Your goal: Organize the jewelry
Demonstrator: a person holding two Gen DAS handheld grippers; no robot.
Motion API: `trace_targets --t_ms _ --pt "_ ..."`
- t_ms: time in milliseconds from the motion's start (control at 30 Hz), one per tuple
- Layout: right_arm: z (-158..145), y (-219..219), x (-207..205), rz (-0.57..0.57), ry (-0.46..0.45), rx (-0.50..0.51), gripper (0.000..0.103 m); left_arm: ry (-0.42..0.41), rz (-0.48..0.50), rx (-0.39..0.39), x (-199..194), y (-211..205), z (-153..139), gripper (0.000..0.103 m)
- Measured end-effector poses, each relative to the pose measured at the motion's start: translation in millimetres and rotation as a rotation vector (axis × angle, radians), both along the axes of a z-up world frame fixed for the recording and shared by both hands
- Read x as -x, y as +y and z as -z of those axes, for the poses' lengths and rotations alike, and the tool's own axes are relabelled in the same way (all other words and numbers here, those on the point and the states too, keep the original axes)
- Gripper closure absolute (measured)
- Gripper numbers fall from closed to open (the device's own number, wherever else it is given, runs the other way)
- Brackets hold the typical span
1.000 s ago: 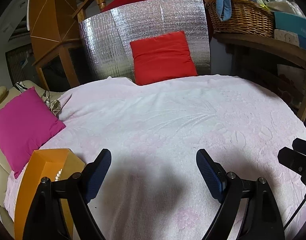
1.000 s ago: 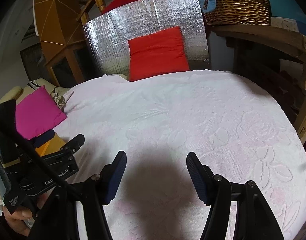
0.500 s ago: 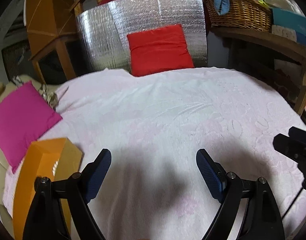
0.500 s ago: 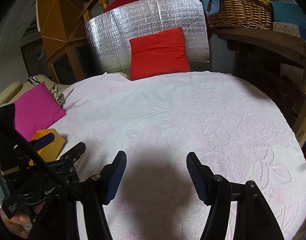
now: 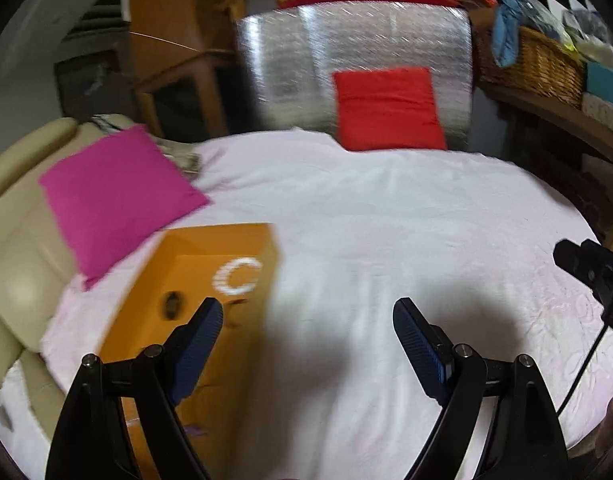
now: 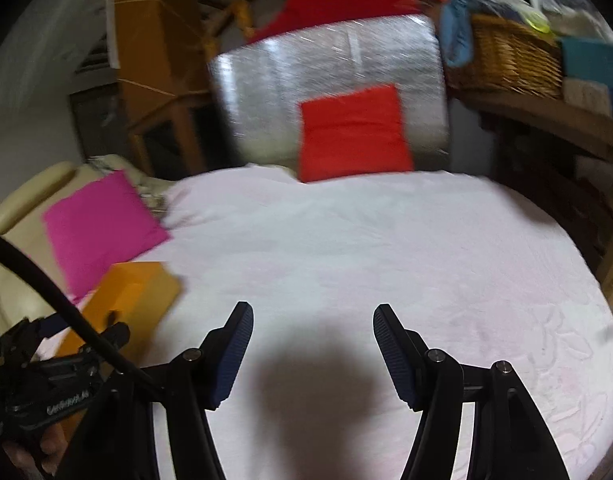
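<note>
An orange jewelry box (image 5: 194,288) lies open on the pale pink cloth at the left. A white bead bracelet (image 5: 236,276) curls inside it near its far wall, and a small dark ring-like item (image 5: 172,303) lies to its left. My left gripper (image 5: 308,312) is open and empty; its left finger (image 5: 196,344) hangs over the box's near part. My right gripper (image 6: 312,318) is open and empty above bare cloth, right of the box (image 6: 126,300). The left gripper's body (image 6: 46,380) shows at the right wrist view's lower left.
The round table is covered with a pale pink cloth (image 5: 386,240). A magenta cushion (image 5: 114,196) lies on a beige sofa at the left. A red cushion (image 5: 388,108) leans on a silver foil panel at the back. A wicker basket (image 5: 534,64) sits on a wooden shelf at the right.
Both views have swung left and are blurred. The orange box has come further into the left wrist view, so its inside with the bracelet shows. Both grippers stay open.
</note>
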State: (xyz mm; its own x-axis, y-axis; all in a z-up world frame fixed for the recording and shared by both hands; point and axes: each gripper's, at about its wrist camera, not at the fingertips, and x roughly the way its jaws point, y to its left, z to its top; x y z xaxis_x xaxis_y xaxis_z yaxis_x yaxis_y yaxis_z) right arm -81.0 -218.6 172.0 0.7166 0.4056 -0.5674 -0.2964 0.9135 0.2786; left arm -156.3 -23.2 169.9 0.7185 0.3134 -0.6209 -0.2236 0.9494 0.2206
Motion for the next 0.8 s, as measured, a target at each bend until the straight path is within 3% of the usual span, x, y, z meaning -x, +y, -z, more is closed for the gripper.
trace_targets --t_ms 167,400,800 --pt "-28 36 45 -0.11 -0.052 -0.036 0.036 -0.015 -0.078 -0.062 52 33 -26 0.016" --pt "-54 85 98 -0.255 -0.052 -0.066 0.036 -0.041 -0.124 -0.111 112 57 -52 0.016" --pt "-94 146 170 -0.421 -0.129 -0.03 0.036 -0.109 -0.185 -0.124 180 81 -89 0.016"
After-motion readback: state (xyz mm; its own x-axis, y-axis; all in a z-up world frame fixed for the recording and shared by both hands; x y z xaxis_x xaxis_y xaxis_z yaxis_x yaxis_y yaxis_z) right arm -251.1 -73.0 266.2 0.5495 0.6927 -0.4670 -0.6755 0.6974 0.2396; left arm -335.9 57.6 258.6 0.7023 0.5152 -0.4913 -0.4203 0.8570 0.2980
